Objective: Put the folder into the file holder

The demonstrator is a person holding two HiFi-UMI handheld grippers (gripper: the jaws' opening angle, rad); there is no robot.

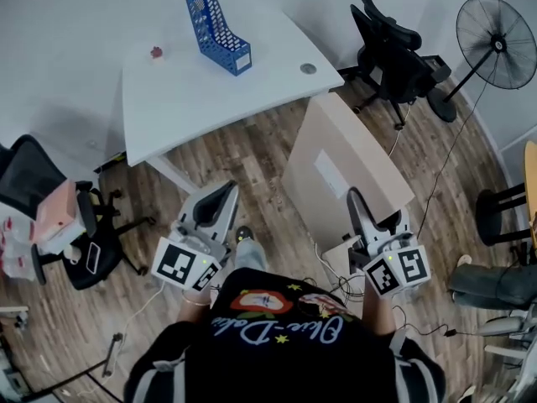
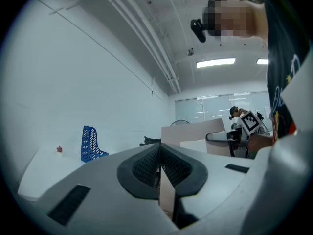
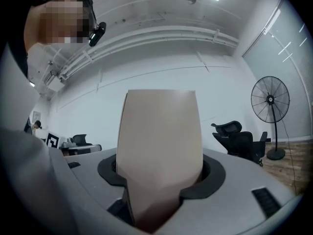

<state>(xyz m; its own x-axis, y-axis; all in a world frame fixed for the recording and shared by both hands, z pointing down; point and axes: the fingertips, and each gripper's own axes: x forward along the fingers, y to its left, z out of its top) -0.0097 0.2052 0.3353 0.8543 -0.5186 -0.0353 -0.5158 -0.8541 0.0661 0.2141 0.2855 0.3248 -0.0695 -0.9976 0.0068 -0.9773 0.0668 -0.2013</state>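
Above floor, short of table [image 1: 193,99]: folder [image 1: 344,162], clamped at near edge in right gripper [image 1: 357,201]. Left gripper [image 1: 220,198] closed, apparently empty. Holder [image 1: 218,32] on table, well apart. Advised: carry steady, square folder edge to holder's open top, lower upright, release last.

The right gripper [image 1: 359,201] holds a beige folder [image 1: 340,154], well apart from the blue file holder [image 1: 217,32].
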